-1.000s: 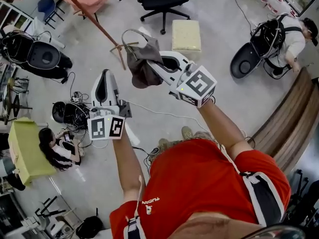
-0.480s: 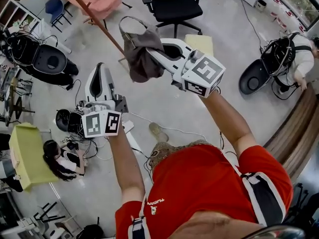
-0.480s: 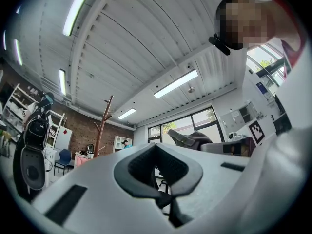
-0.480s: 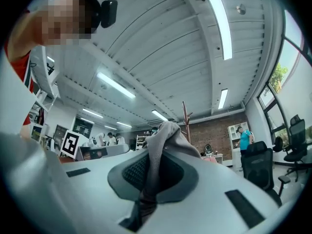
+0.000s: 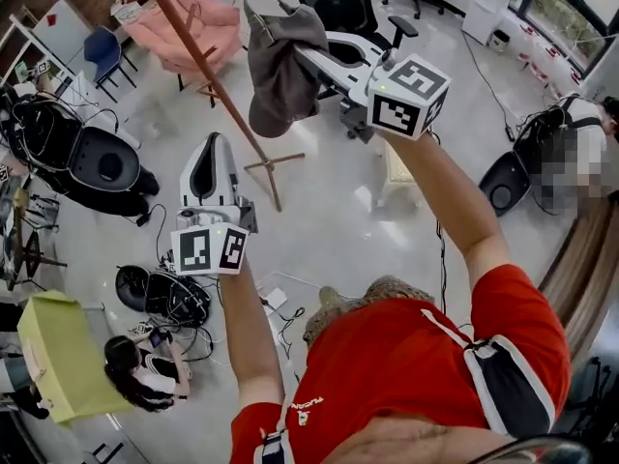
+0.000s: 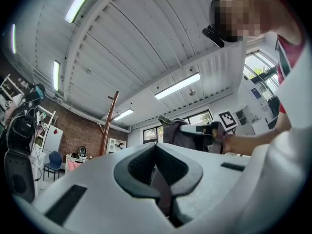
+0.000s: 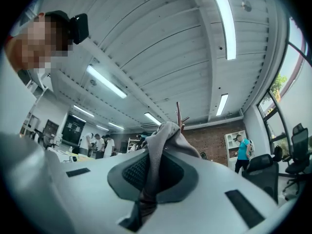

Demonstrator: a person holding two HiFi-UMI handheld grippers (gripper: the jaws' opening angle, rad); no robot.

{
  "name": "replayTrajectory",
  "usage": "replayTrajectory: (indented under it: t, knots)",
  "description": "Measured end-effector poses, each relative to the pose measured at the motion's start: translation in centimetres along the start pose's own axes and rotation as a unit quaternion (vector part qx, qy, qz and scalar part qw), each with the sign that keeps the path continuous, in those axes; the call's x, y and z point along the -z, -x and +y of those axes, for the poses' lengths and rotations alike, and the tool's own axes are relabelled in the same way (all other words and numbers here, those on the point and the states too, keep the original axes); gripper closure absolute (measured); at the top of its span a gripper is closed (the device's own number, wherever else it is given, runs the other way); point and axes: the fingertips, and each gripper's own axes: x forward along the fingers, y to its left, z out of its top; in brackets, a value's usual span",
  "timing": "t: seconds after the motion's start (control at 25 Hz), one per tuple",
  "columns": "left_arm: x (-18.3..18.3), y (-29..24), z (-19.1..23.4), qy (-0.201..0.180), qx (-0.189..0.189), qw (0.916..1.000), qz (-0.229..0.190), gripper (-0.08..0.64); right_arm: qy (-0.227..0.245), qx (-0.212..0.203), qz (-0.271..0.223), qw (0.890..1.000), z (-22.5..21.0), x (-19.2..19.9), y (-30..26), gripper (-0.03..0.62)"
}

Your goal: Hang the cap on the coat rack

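Note:
In the head view my right gripper (image 5: 311, 58) is held high, shut on a grey cap (image 5: 280, 66) that hangs limp from its jaws. The brown coat rack (image 5: 208, 75) slants just left of the cap, its pole close beside the fabric. The right gripper view shows the cap's cloth (image 7: 157, 160) pinched between the jaws, with the coat rack's top pegs (image 7: 179, 113) beyond. My left gripper (image 5: 206, 155) is lower and to the left, shut with nothing in it. From the left gripper view (image 6: 158, 167) I see the coat rack (image 6: 109, 123) and the cap (image 6: 174, 133).
A black office chair (image 5: 340, 10) and a pink seat (image 5: 198, 22) stand behind the rack. Black gear (image 5: 97, 162) lies at the left, a cream stool (image 5: 397, 167) under my right arm. A person (image 5: 145, 367) sits on the floor by a yellow-green box (image 5: 58, 356).
My right gripper has risen with the cap and drawn close to the coat rack's pole. The left gripper has stayed low, shut.

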Motion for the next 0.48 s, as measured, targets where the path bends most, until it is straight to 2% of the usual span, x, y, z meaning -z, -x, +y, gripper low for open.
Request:
replayTrajectory:
  t: [0.2, 0.48]
  knots:
    - [-0.5, -2.5, 5.0, 0.001, -0.019, 0.9998, -0.005, 0.552, -0.003, -0.001, -0.007, 1.0, -5.4, -1.8, -6.1, 0.563]
    - [-0.7, -9.4, 11.9, -0.007, -0.067, 0.9974, -0.025, 0.552, 0.037, -0.045, -0.021, 0.998, -10.9, -1.9, -12.7, 0.563]
